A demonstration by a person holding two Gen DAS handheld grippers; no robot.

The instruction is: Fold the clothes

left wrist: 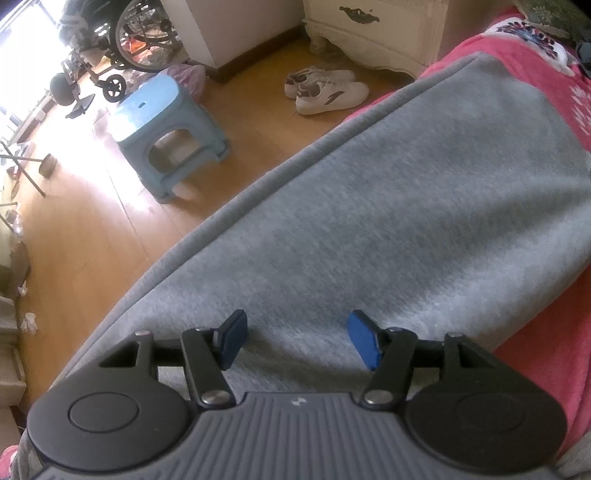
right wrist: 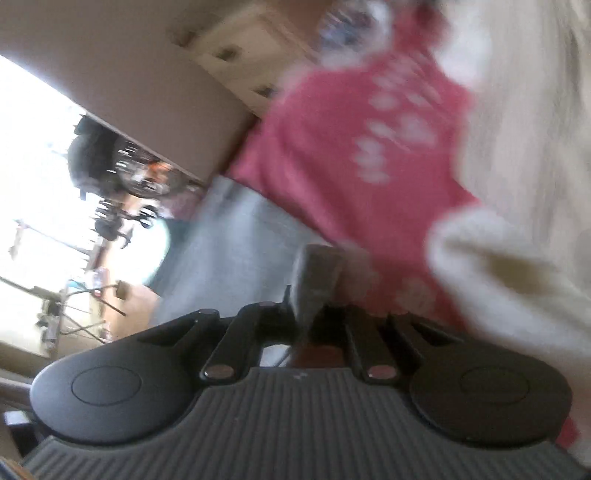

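This is a lived-in bedroom in a home. A bed with a pink patterned cover (left wrist: 524,55) stands beside a cream-painted wooden bedside cabinet with a dark metal handle (left wrist: 373,33). On the warm wooden plank floor (left wrist: 92,229) sit a pair of white trainers (left wrist: 325,88) and a pale blue plastic step stool (left wrist: 166,129). A wheelchair with spoked wheels (left wrist: 140,33) is parked near a bright window (left wrist: 22,48), where daylight washes over the floor.

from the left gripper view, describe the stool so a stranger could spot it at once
Start at the wooden floor left of the grey garment. The stool stands there, between the wheelchair and the white sneakers. It is the only pale blue plastic piece, low and square-topped.
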